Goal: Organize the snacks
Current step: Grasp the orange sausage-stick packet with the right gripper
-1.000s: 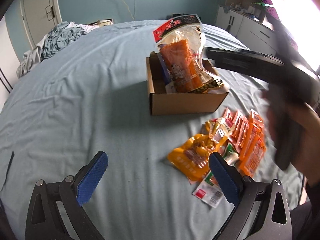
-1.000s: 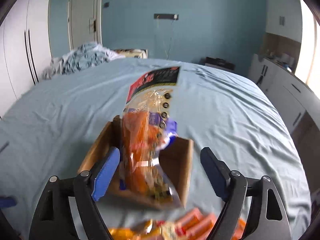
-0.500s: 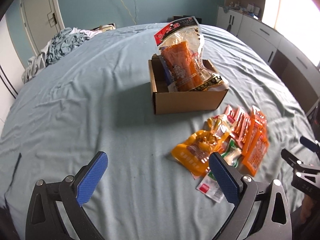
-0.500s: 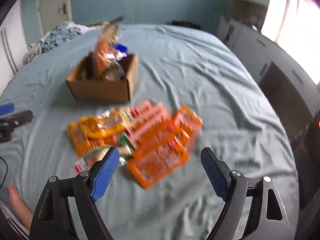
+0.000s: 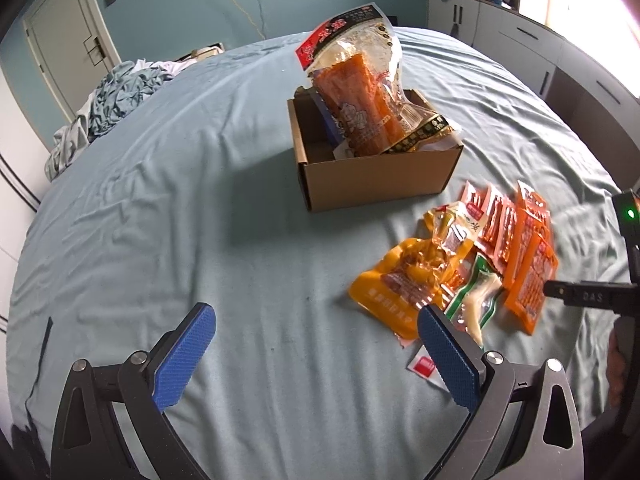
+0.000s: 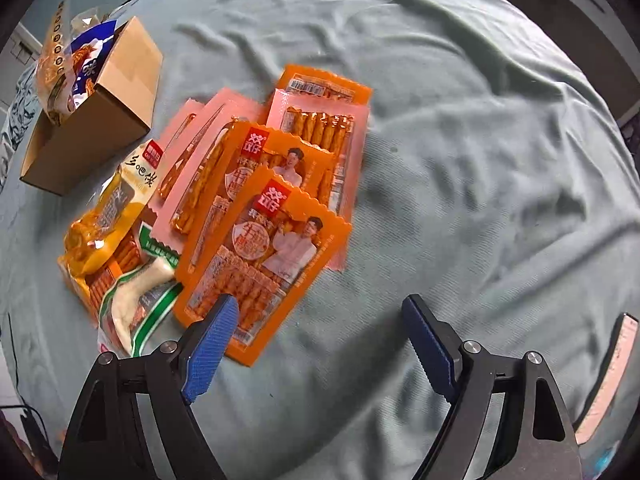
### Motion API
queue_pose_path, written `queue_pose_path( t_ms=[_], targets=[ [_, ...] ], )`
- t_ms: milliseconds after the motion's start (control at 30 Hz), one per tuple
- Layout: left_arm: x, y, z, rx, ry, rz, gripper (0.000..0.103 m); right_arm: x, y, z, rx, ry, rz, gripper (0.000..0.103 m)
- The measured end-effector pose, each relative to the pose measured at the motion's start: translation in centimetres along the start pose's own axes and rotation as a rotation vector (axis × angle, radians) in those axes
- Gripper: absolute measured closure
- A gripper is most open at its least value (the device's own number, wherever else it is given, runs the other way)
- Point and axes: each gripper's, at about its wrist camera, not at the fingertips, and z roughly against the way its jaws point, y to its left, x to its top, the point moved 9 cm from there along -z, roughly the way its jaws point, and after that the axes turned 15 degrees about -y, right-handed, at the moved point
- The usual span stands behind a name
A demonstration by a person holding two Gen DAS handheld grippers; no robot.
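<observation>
The left gripper is hovering over the bedsheet, jaws apart and empty; the box is sitting farther off, a big bag poking out. The right gripper is gaping empty, its left pad over the nearest orange packet in the snack pile.

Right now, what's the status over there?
Both grippers open, empty: left gripper, right gripper. Big snack bag in box. Orange packet nearest; nothing blocking.
</observation>
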Motion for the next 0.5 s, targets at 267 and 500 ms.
queue_pose_path(
  t_ms=[267,500],
  targets=[
    [-0.7,-0.7,-0.9,-0.002,0.031,-0.027,0.0,2.0,3.7,-4.1,0.029,-0.004,0.019,0.02],
    [-1.1,-0.8,-1.4,0.011,0.046,-0.037,0.0,3.5,6.1,-5.1,-0.002,-0.038,0.064,0.02]
  ],
)
